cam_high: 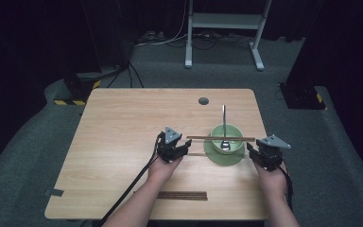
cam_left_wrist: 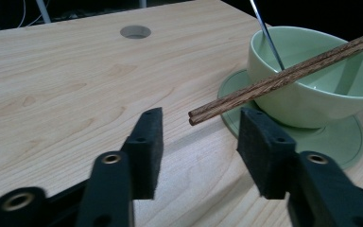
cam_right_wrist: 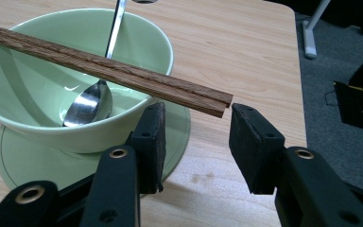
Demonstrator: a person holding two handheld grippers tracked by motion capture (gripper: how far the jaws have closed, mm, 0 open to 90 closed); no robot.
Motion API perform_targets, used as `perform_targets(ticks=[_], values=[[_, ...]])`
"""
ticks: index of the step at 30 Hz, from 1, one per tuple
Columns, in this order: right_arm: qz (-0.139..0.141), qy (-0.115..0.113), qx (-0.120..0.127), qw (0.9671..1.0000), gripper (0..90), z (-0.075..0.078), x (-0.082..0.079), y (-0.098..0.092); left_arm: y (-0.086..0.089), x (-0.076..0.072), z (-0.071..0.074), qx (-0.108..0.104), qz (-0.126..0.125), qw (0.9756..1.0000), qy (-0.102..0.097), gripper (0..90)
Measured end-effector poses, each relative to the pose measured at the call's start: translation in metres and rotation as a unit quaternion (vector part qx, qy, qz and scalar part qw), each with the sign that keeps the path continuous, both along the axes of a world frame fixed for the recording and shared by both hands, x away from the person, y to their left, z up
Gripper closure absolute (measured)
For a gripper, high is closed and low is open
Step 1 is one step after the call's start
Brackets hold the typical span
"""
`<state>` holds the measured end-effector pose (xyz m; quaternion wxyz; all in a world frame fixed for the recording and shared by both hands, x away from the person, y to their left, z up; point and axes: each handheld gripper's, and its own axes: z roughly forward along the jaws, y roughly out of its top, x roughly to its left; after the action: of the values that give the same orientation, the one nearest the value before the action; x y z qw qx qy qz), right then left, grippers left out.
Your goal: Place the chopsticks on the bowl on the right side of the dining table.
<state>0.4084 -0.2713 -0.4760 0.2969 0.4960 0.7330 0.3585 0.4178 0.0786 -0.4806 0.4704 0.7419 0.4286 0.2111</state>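
Both hands (cam_high: 163,166) level, fingers (cam_left_wrist: 147,142) (parted) flanking the chopsticks (cam_high: 220,138).

The spoon (cam_left_wrist: 267,35) handle runs off the top edge in both claw views; the bowl (cam_left_wrist: 312,90) hides part of the saucer (cam_left_wrist: 340,142); chopsticks (cam_right_wrist: 99,66) cut off at left.

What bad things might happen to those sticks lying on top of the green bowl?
1. The chopsticks only rest across the rim of the bowl, loose. A bump from the left gripper or right gripper, both open right at their tips, could roll them off onto the table.
2. The spoon leans in the bowl under them; a sliding chopstick might knock it out.
3. A push could shift the bowl on its saucer.
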Motion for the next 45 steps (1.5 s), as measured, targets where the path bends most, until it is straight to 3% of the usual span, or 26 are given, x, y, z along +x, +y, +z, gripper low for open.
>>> perform_targets(ticks=[4,13,20,30,38,45], values=[[-0.002,-0.001,0.002,1.0,57.9,0.001,0.0,-0.003,0.002,-0.004,-0.002,-0.001,-0.003,1.0,-0.003,64.1],[-0.001,0.001,0.002,1.0,62.7,-0.003,-0.001,-0.003,0.002,-0.006,-0.005,0.006,-0.009,0.9999,-0.008,75.0],[-0.004,-0.001,0.007,1.0,64.4,-0.003,-0.001,-0.005,0.001,0.001,-0.009,0.011,-0.001,0.9999,0.002,74.8],[0.0,-0.002,0.007,1.0,67.1,-0.002,-0.001,-0.006,-0.009,0.002,-0.01,0.023,-0.004,0.9997,0.0,76.4],[-0.002,-0.003,0.004,1.0,68.0,-0.002,-0.001,-0.007,-0.007,0.003,-0.01,0.021,0.002,0.9998,0.0,75.3],[-0.006,-0.001,0.0,1.0,71.8,-0.003,0.0,-0.006,-0.006,0.003,-0.009,0.025,0.007,0.9996,-0.006,79.8]])
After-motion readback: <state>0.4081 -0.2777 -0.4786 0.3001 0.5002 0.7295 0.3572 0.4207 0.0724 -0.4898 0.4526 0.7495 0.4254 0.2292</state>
